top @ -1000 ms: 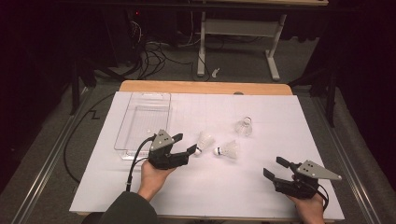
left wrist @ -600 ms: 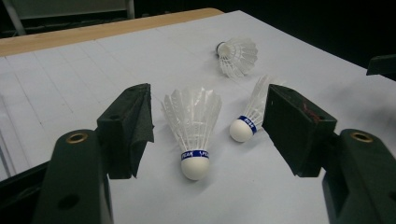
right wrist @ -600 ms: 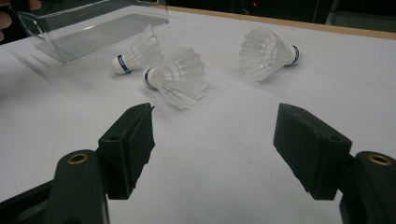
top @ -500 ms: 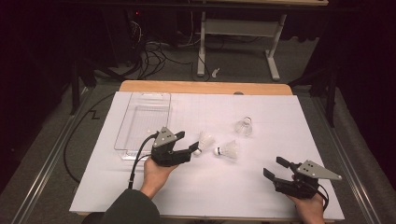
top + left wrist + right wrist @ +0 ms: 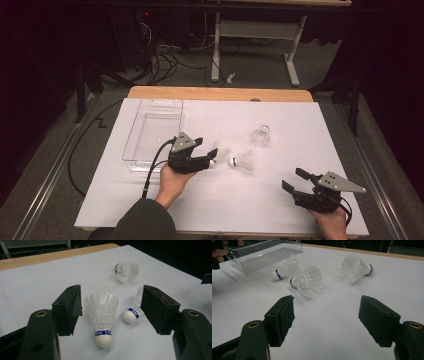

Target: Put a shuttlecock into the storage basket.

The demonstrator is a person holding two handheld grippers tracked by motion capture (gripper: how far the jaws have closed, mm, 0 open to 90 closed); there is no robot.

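Low over the white sheet, the left gripper lies in the person's left hand, reaching toward the table's middle. Its jaws stand wide apart and grip nothing; in the left gripper view the nearest shuttlecock lies between them, cork toward the camera, touching neither pad. The right gripper sits near the front right corner in the right hand, angled back toward the middle, its jaws likewise spread wide with bare sheet between them.

Three shuttlecocks lie on the sheet. The second shuttlecock lies just beside the first, cork pointing at the left gripper; in the left gripper view it is partly hidden behind the right-hand pad. The third shuttlecock rests farther back, apart from the pair.

One clear plastic tray sits at the back left of the sheet, just beside the left gripper. A wooden table edge shows beyond the sheet, with cables and a white desk frame on the dark floor behind.
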